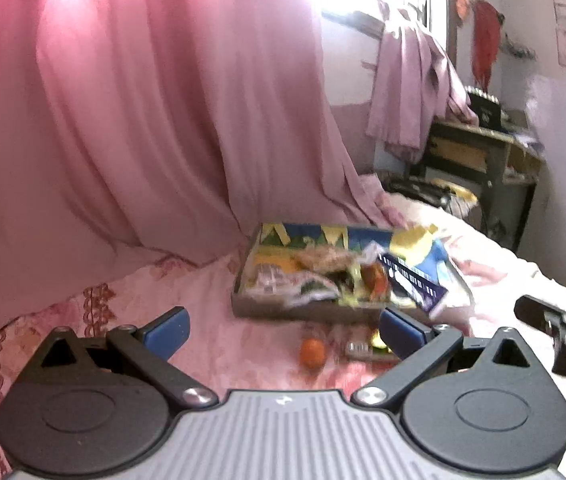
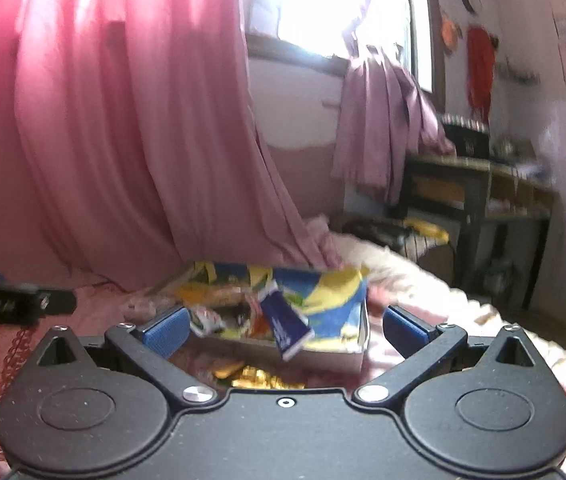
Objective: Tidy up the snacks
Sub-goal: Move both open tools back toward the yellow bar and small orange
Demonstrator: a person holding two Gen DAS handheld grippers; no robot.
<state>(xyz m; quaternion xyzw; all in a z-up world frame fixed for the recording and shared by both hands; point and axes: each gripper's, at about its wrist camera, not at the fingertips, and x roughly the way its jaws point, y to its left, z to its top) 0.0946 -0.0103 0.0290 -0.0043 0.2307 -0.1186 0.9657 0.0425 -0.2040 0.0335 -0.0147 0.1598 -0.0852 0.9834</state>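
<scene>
A shallow cardboard box (image 1: 267, 309) with a blue and yellow lining sits on the pink bedspread, holding several snack packets. A dark blue packet (image 1: 413, 282) leans on its right side; in the right wrist view that blue packet (image 2: 287, 326) tilts over the box's (image 2: 323, 354) front wall. An orange round snack (image 1: 312, 353) and a small packet (image 1: 363, 349) lie on the bed before the box. Gold-wrapped sweets (image 2: 257, 380) lie just in front of my right gripper (image 2: 285, 328), which is open. My left gripper (image 1: 283, 330) is open too, with nothing between its fingers.
A pink curtain (image 1: 143, 120) hangs behind the bed on the left. A dark desk (image 1: 483, 152) with shelves stands at the back right under a window. My right gripper's body (image 1: 563, 332) shows at the right edge of the left wrist view. The bedspread (image 1: 211, 344) lies around the box.
</scene>
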